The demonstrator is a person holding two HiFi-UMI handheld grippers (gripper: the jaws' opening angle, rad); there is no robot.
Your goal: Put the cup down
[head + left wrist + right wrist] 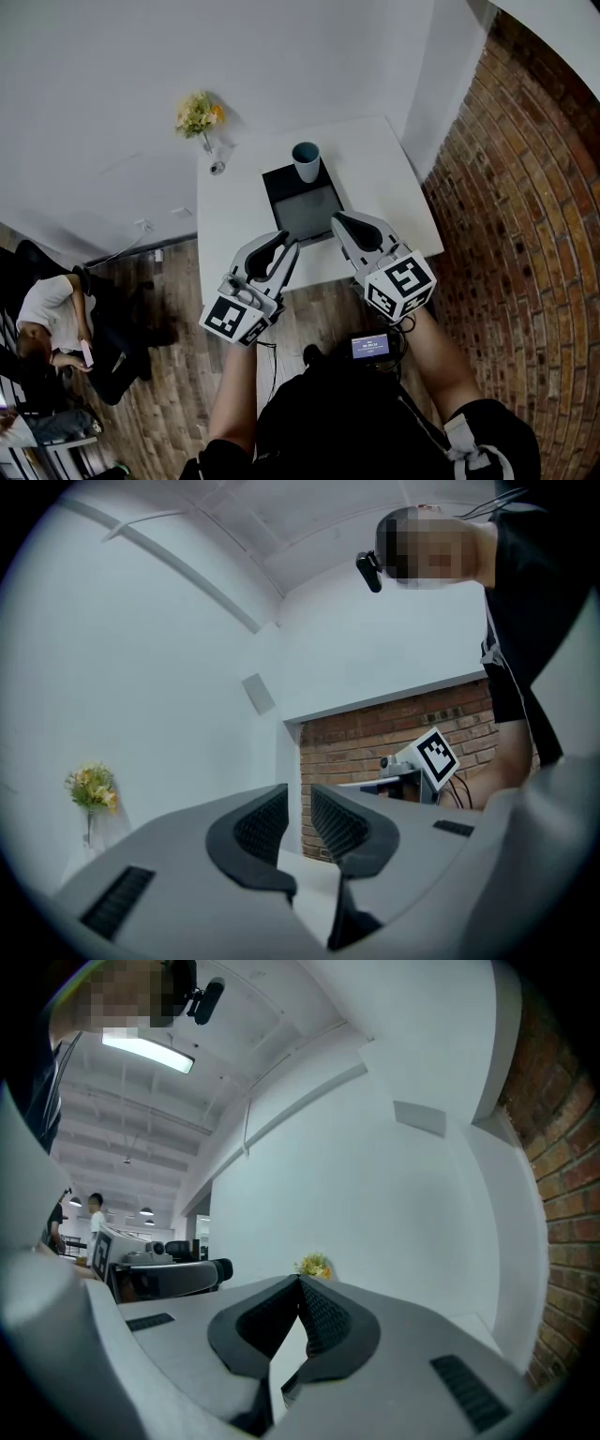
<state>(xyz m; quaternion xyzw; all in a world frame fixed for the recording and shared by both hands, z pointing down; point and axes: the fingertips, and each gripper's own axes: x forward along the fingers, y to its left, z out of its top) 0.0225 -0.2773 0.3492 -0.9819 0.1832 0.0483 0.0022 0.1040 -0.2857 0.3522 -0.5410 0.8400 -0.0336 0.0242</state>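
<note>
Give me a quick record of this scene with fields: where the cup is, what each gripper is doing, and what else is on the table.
cup: upright, at the far edge of the dark tray, held by neither gripper
dark tray: lies flat on the white table
left gripper: jaws slightly apart, nothing between them, near the table's near edge
right gripper: jaws together, empty, beside the left one
also on table: flowers, far left corner
task status: cup appears set down
</note>
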